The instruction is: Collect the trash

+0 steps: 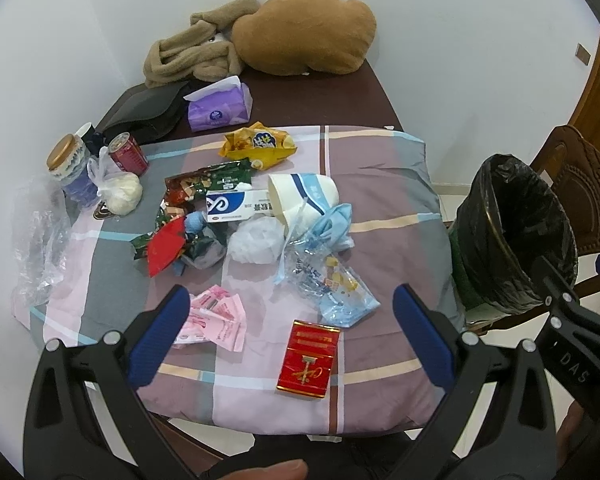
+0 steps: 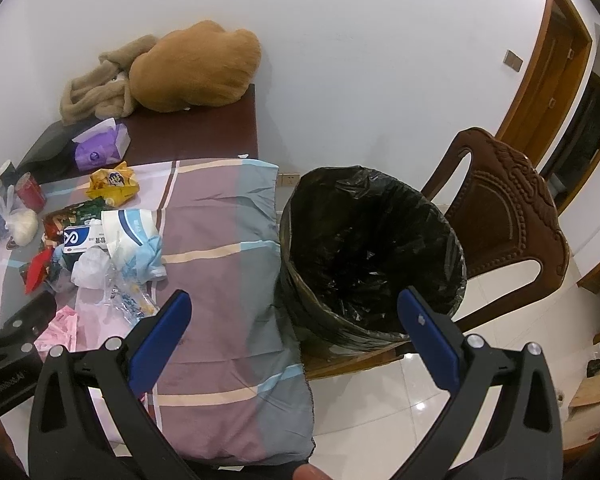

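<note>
Trash (image 1: pixel 256 216) on cloth; both grippers wide, bin (image 2: pixel 372 256) rt.

1. A dark tabletop (image 1: pixel 340 92) carries a plaid cloth (image 1: pixel 380 208) over its near part.
2. On the cloth lie a red box (image 1: pixel 308 362), pink wrappers (image 1: pixel 216 320), a paper cup (image 1: pixel 300 196), a yellow bag (image 1: pixel 260 144) and a can (image 1: pixel 128 152).
3. On the bare wood behind sit a tissue pack (image 1: pixel 220 106) and a brown cushion (image 1: pixel 308 32).

A tan plush cushion (image 1: pixel 306 32) and a crumpled beige fleece blanket (image 1: pixel 196 50) lie touching at the back of the dark brown counter (image 1: pixel 324 96). A carved brown wooden chair (image 2: pixel 504 208) stands against the white wall (image 2: pixel 360 60), near a wooden door frame (image 2: pixel 548 52).
</note>
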`<state>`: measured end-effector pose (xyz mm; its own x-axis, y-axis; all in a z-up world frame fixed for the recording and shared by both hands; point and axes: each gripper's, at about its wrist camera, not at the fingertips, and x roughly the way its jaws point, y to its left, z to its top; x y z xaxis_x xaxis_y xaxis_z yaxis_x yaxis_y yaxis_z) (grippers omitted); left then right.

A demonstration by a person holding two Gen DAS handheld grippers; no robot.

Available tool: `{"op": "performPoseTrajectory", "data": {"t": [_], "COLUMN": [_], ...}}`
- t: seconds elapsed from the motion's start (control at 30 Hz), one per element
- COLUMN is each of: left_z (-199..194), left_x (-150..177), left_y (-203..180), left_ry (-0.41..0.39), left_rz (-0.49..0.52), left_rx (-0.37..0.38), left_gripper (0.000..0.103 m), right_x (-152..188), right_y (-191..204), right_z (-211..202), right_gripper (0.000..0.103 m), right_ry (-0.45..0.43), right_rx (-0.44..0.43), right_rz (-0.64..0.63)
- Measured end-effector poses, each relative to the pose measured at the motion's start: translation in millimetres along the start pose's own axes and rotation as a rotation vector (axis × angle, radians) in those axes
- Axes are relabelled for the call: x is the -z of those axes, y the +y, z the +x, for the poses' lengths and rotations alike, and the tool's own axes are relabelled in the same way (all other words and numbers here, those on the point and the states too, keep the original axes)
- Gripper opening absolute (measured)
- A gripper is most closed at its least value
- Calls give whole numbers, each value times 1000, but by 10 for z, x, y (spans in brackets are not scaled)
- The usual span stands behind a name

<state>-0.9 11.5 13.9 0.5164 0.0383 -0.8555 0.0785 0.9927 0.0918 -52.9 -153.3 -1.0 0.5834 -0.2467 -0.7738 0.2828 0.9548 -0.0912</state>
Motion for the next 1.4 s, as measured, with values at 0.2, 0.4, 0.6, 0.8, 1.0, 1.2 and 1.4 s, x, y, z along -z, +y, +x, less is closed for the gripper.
{"op": "performPoseTrajectory", "data": {"t": [0.2, 0.4, 0.6, 0.8, 1.0, 1.2, 1.4], "left_z": [3, 4, 17, 56, 61, 75, 75], "left_x": [55, 66, 65, 58, 53, 44, 41], "left_y": [36, 42, 51, 63, 67, 89, 99], "left_ry": [-5, -3, -3, -2, -2, -2, -1], "left_rz": [3, -3, -3, -2, -2, 0, -2], "left_rx": [0, 0, -1, -3, -4, -4, -4], "left_gripper": [101, 101, 101, 101, 101, 101, 101], "right_x": [0, -13, -14, -30, -29, -28, -27], "right_y": [9, 14, 18, 50, 75, 97, 119], "right_z": [13, 20, 21, 43, 38, 45, 45], "right_gripper": [100, 100, 100, 100, 100, 100, 100], "right_ry": [3, 6, 7, 9, 7, 9, 9], "right_rx": [-6, -9, -11, -14, -15, -16, -18], "right_rz": [8, 4, 5, 6, 3, 6, 4]}}
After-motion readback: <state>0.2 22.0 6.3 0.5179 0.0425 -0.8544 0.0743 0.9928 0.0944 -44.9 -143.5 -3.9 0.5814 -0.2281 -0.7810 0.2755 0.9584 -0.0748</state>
